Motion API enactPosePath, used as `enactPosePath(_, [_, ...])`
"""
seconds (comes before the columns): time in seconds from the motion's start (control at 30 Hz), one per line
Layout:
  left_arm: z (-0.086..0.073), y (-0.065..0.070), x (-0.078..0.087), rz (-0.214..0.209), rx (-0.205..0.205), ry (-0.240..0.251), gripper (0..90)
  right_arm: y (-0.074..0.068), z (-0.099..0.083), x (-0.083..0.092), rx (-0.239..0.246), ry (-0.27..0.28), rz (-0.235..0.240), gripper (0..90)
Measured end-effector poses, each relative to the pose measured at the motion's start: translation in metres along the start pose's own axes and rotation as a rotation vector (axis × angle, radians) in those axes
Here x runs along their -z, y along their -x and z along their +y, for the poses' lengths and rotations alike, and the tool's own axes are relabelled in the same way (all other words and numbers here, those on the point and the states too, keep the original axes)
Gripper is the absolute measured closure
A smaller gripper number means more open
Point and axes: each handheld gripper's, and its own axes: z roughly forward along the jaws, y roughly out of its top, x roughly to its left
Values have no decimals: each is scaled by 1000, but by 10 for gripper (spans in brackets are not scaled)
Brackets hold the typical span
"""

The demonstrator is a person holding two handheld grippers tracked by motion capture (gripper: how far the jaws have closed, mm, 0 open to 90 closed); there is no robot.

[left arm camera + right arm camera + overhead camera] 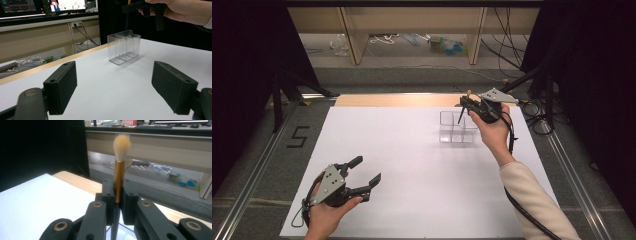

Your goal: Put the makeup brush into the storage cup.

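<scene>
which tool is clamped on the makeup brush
The right tool, above the clear divided box, grips the brush; the left tool stands open and empty.

One brush (pixel 119 170), one clear organizer (pixel 457 127), two tools.

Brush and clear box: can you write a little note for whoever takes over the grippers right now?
Right gripper: shut on the makeup brush, bristles up, dark handle pointing down over the clear divided box.
Left gripper: open, holding nothing, low over the near left of the white table.
Done: brush picked up and brought above the box.
Left: probably lower the handle into a compartment and let go; which compartment cannot be told.
</scene>
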Motion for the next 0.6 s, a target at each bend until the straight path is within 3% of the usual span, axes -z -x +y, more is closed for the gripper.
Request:
enactPosePath(0.03, [0,0,0,0,1,1,207,-1,0,0,-15,-10,3,836])
enactPosePath(0.6, [0,0,0,0,1,1,207,-1,-4,-2,-11,-25,4,836])
